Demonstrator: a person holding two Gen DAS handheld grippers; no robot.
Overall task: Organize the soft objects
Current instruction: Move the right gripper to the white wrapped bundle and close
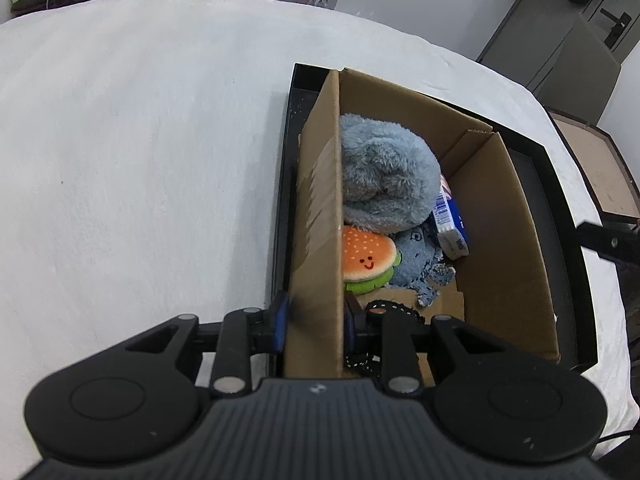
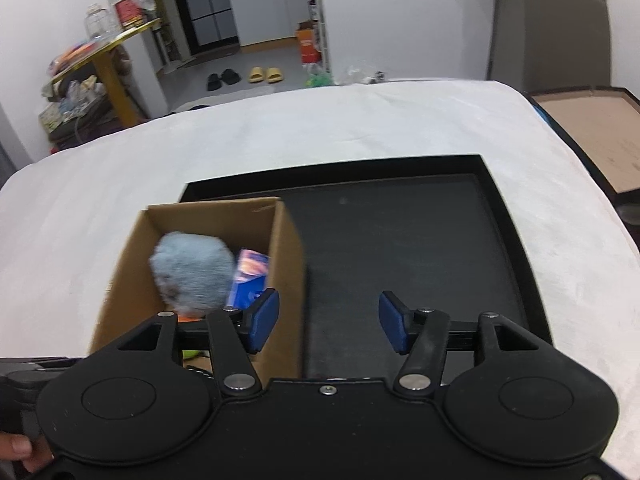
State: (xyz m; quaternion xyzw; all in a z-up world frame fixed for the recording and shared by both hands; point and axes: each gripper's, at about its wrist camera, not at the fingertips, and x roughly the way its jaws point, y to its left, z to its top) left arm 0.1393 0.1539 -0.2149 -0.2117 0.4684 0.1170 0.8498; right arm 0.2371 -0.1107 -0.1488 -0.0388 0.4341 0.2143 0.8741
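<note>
Left hand-held gripper [image 1: 314, 320]: fingers clamped on the left wall of the cardboard box [image 1: 320, 216], one blue pad outside the wall, the other inside. White cloth-covered tabletop [image 1: 140, 168] stretches off to its left.

The cardboard box sits inside a black tray [image 1: 560, 208], against the tray's left rim, top open. Contents, all ahead of the left gripper and slightly right:
- fluffy grey-blue plush [image 1: 384, 176], far end of the box, biggest item, leaning on the left wall
- burger plush toy [image 1: 366, 260] with a smiley face, nearer, touching the left wall, partly under the grey-blue plush
- blue knit cloth [image 1: 420, 264] with a frayed edge, just right of the burger
- blue and white packet [image 1: 450, 220], standing tilted between the plush and the right wall
- black strap with white stitching [image 1: 394, 306] on the box floor, right at the inner finger.

Right hand-held gripper [image 2: 328, 320]: fingers apart, holding nothing. Its left pad [image 2: 262, 320] hangs over the box's right wall, its right pad over the bare tray floor [image 2: 400, 248]. The box lies ahead-left of it, plush and packet visible but blurred. The rest of the tray is ahead and right. A brown board [image 2: 592, 136] lies past the tabletop's right edge.
</note>
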